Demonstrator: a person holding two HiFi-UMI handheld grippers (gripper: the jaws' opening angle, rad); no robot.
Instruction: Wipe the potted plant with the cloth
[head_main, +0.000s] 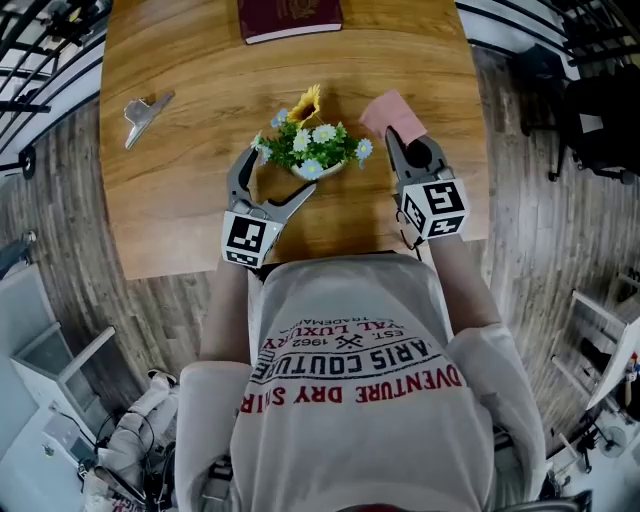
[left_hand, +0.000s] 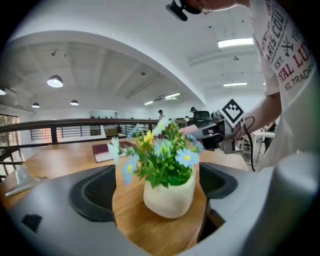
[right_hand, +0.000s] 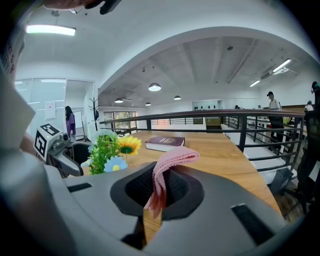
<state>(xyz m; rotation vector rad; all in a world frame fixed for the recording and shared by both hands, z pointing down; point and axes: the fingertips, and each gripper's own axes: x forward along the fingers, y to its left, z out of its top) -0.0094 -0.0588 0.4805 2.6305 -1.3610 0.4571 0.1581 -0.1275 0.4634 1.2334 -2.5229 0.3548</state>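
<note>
Wooden table fills the top of the head view, w/ the person's white printed T-shirt at its near edge. A dark red book lies at the far edge, well apart from the rest. L gripper sits low on the table near the front edge, jaws spread wide. The potted plant stands upright btwn them, w/ bare wood showing either side of its cream pot, so no contact. The plant has green leaves, pale blue and white daisies, and one yellow sunflower at the back. It's roughly mid-table, left-right. R gripper is just beside the plant on its right, jaws pressed together on the pink cloth. The cloth's free end sticks up and folds over past the jaw tips, near the flowers but apart from them. A small silver metal item lies far left on the table, well clear of both grippers.
</note>
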